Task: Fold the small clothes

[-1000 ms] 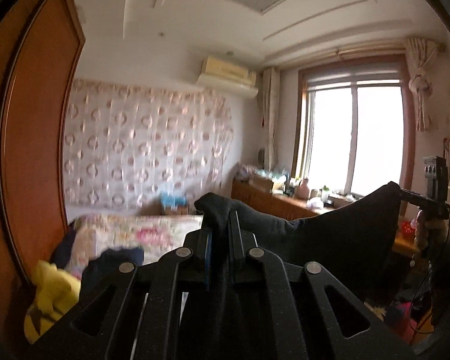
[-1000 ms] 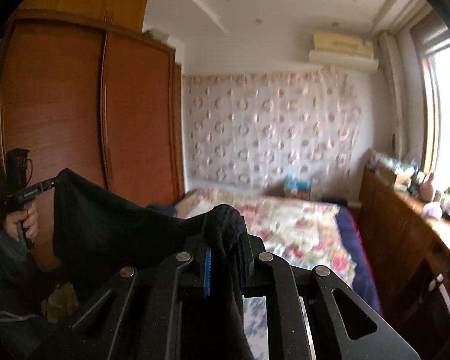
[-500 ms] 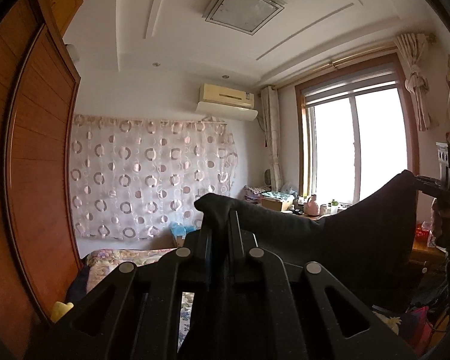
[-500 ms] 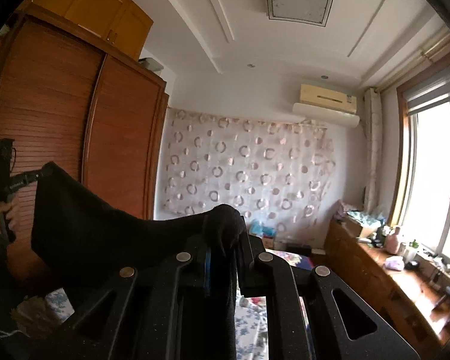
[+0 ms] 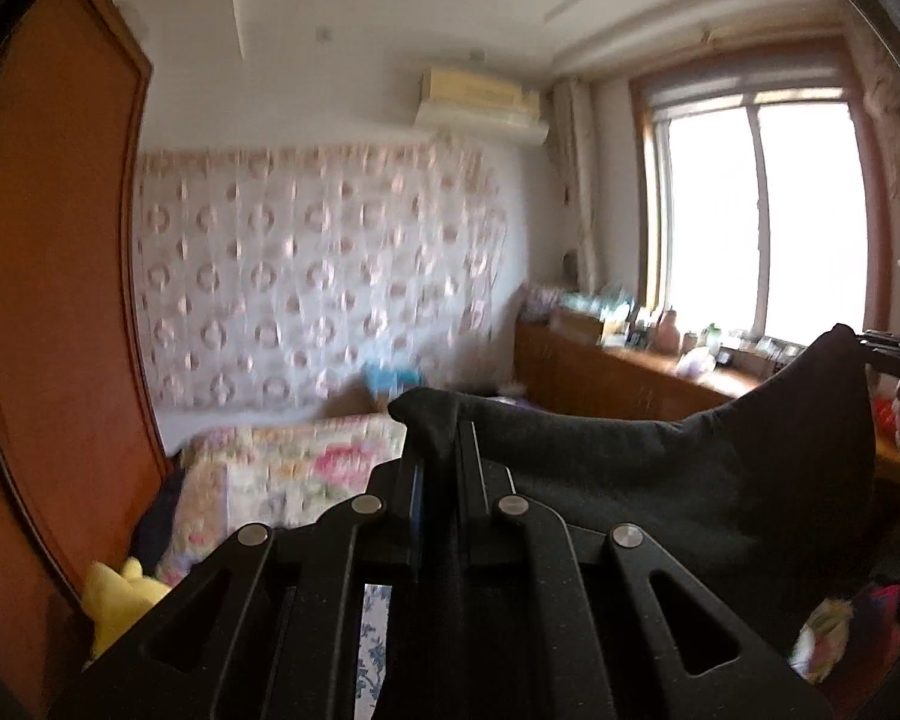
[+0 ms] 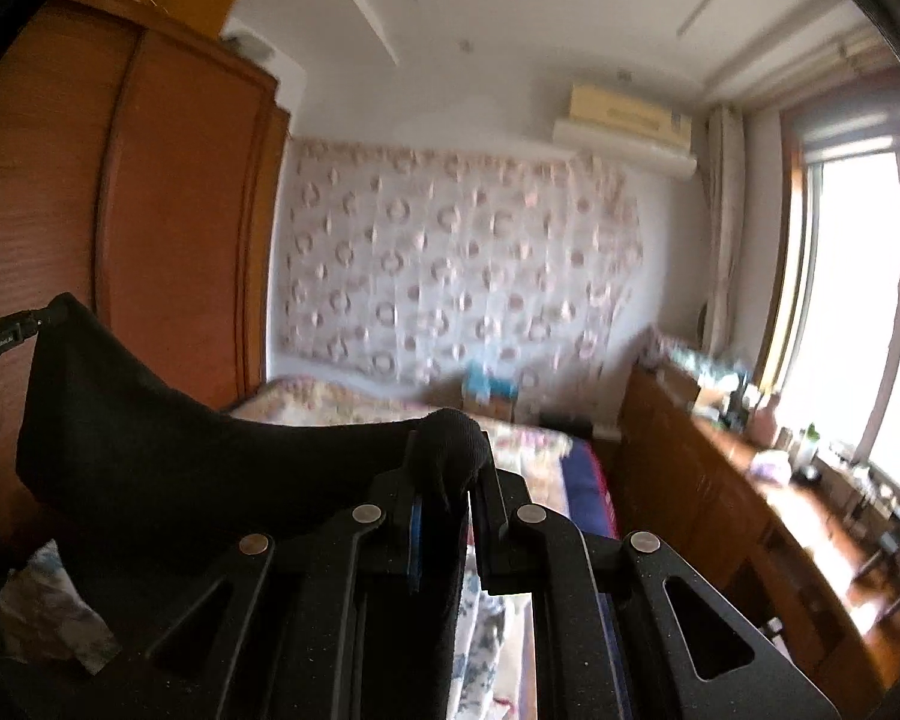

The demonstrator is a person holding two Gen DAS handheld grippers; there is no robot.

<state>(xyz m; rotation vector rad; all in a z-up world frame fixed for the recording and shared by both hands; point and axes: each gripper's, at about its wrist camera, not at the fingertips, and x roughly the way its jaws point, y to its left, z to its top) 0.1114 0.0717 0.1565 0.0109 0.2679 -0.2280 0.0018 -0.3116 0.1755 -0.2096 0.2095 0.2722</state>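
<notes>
Both the left gripper and right gripper clamp corners of the black garment above the bed; a thin pinch risks slipping, dropping one corner.

Floral bed, wooden wardrobe, patterned curtain, bright window.

A black garment, soft and matte, hangs spread in the air above the bed, held up at two top corners. Its upper edge sags in a curve between them, and the cloth drapes down below.
</notes>
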